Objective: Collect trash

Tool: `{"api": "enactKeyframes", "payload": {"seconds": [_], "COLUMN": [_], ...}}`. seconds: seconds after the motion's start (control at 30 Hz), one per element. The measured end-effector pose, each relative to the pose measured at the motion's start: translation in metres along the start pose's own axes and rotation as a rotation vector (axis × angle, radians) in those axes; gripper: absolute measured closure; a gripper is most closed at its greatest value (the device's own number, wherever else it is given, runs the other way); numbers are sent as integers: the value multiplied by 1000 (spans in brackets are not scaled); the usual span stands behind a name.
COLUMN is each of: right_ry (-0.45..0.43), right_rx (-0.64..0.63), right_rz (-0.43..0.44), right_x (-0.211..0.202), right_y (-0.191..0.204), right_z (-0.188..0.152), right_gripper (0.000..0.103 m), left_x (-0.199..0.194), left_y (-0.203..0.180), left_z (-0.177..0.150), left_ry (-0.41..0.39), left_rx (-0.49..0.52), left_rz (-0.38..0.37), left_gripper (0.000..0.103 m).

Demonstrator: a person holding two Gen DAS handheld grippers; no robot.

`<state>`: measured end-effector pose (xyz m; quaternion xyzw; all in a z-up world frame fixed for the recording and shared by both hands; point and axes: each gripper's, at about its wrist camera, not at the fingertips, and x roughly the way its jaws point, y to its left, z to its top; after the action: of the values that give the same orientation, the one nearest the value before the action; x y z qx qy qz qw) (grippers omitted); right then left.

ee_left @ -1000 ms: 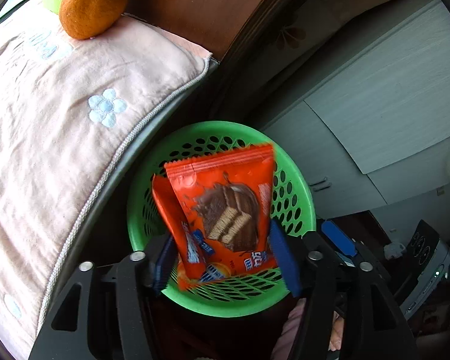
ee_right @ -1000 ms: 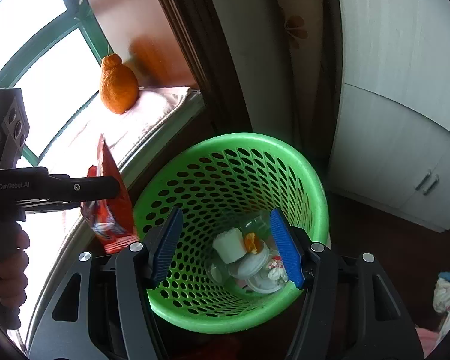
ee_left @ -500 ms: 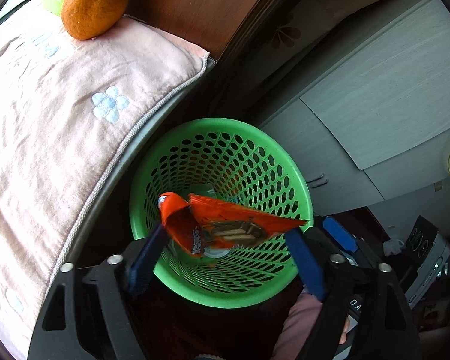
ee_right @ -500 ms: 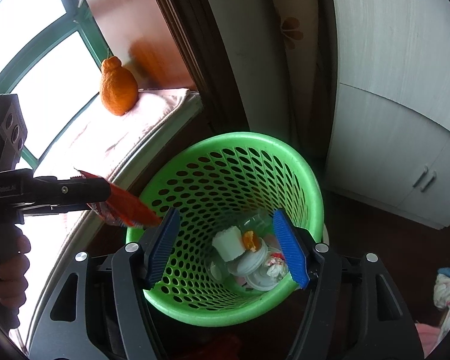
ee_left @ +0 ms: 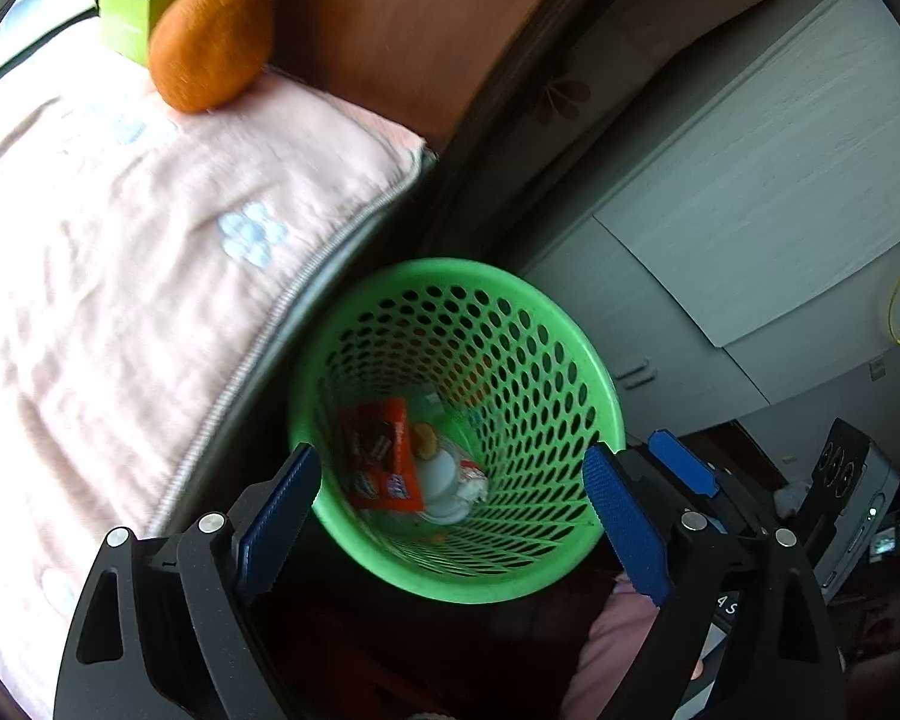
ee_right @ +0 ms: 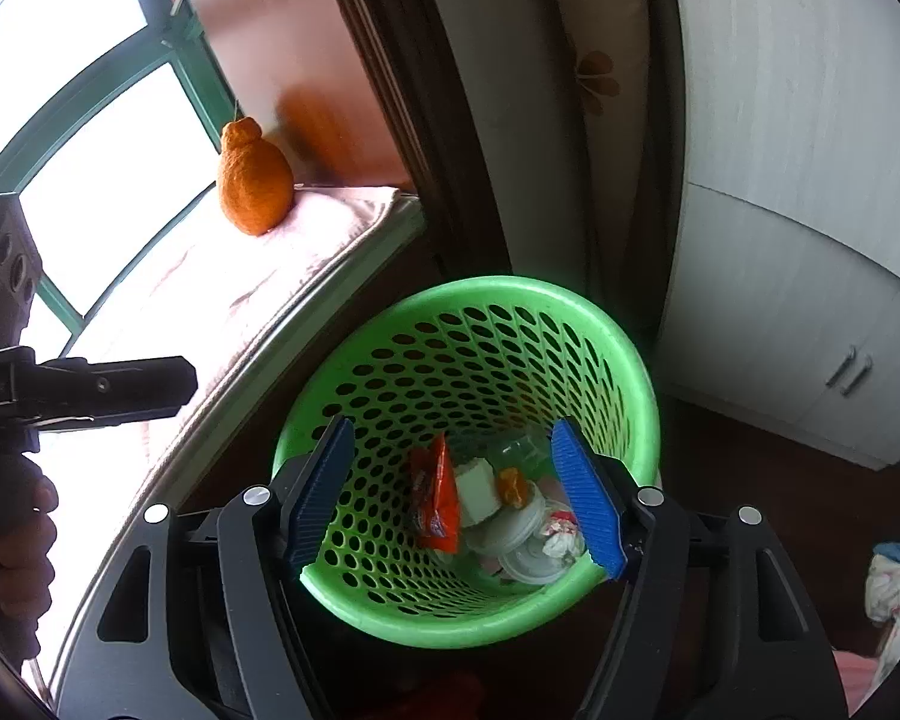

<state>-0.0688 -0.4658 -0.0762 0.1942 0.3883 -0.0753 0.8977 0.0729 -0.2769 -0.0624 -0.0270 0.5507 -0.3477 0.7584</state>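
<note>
From my feeds, the basket (ee_left: 513,570) stands on the floor between the cushioned ledge (ee_left: 120,276) to its left and the cabinet (ee_left: 720,240) to its right. The snack wrapper (ee_left: 384,456) lies inside it, beside what I take to be lids (ee_right: 525,540). A fruit (ee_left: 210,48) rests on the ledge's far end.

The print on the snack wrapper (ee_left: 381,456) in the basket (ee_left: 576,564) is too small to read. The green box (ee_left: 141,6), upper left, is partly hidden behind the orange (ee_left: 210,39).
</note>
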Motion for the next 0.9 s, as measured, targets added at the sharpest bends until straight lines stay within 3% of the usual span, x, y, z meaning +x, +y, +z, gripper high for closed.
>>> {"api": "enactKeyframes", "payload": {"seconds": [0.33, 0.8, 0.9], "right_ry": [1, -9, -14], "right_rx": [-57, -170, -196], "right_rz": [61, 179, 200], "right_x": [6, 21, 22], "right_y": [37, 118, 136], "right_z": [4, 19, 21], "right_gripper": [31, 31, 25], "left_x": [-42, -106, -120], "left_y": [29, 93, 107], "left_z": [-12, -32, -39], "left_ry": [-108, -229, -255], "left_rx": [-3, -94, -111], "left_rz": [117, 269, 302], "left_gripper": [17, 17, 15]}}
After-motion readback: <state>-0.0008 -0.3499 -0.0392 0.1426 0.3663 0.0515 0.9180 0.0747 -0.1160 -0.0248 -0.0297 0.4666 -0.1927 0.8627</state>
